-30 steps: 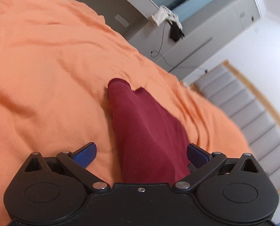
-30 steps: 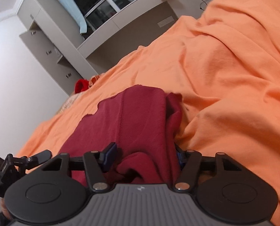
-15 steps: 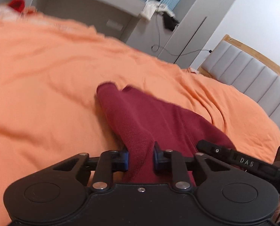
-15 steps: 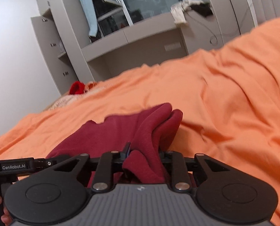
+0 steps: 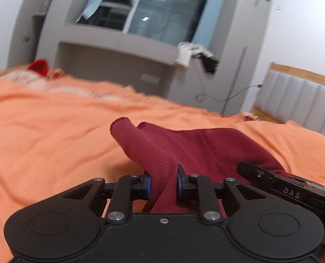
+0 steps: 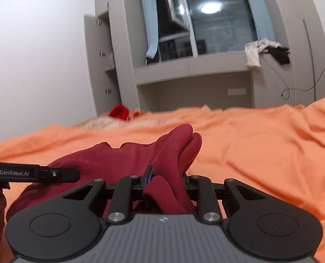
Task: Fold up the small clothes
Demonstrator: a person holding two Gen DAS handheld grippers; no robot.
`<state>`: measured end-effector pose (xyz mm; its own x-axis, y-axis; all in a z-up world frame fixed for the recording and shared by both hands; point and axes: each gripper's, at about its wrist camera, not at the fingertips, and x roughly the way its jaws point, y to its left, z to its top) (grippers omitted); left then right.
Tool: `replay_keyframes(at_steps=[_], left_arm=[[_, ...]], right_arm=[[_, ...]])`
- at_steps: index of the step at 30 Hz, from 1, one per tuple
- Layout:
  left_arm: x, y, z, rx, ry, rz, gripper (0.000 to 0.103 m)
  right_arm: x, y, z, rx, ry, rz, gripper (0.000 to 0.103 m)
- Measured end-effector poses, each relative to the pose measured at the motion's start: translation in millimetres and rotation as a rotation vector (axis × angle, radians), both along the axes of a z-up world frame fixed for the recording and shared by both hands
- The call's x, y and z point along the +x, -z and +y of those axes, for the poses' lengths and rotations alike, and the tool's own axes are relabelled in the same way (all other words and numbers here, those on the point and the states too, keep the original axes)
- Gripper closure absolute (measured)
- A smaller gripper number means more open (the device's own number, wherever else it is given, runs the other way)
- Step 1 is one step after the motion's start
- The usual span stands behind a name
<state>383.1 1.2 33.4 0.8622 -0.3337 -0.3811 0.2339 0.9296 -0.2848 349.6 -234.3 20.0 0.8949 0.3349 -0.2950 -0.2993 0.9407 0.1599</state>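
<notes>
A dark red knit garment (image 5: 197,144) lies on an orange bedsheet (image 5: 42,135), with a fine ribbed weave and a stitched seam running down its middle. One corner of it is bunched into a ridge that rises to the left gripper (image 5: 163,183), whose blue-padded jaws are clamped on the fabric; the far end of that ridge shows as a rounded cuff-like opening. In the right wrist view the same garment (image 6: 123,160) is gathered into thick rounded folds between the jaws of the right gripper (image 6: 165,180), which are likewise pressed together on the cloth. Each gripper appears at the edge of the other's view, the two close together over the garment. Beyond the bed stand a grey built-in cabinet (image 6: 206,81) under a dark window (image 6: 217,24), with white and black clothes (image 6: 265,51) draped on its ledge. A bright red item (image 6: 118,111) sits at the far edge of the bed. A padded headboard (image 5: 298,105) shows at right.
</notes>
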Motion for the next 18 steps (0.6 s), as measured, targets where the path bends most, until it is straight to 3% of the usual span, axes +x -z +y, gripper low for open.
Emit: replay_keyframes(at_steps=[3, 11, 14, 18], left_arm=[[6.9, 16.6, 2.8, 0.025, -0.020, 0.069, 0.078], [-1.1, 24.1, 12.2, 0.028, -0.081, 0.088, 0.059], [-2.9, 23.8, 14.4, 0.010, -0.107, 0.099, 0.050], [-8.0, 21.3, 14.8, 0.004, -0.138, 0.098, 0.029]], right_arm=[[9.6, 11.3, 2.1, -0.011, 0.020, 0.065, 0.075], [11.2, 19.5, -16.1, 0.057, 0.043, 0.131, 0.053], [6.3, 20.1, -20.9, 0.064, 0.049, 0.131, 0.042], [-2.1, 17.1, -23.6, 0.065, 0.052, 0.115, 0.028]])
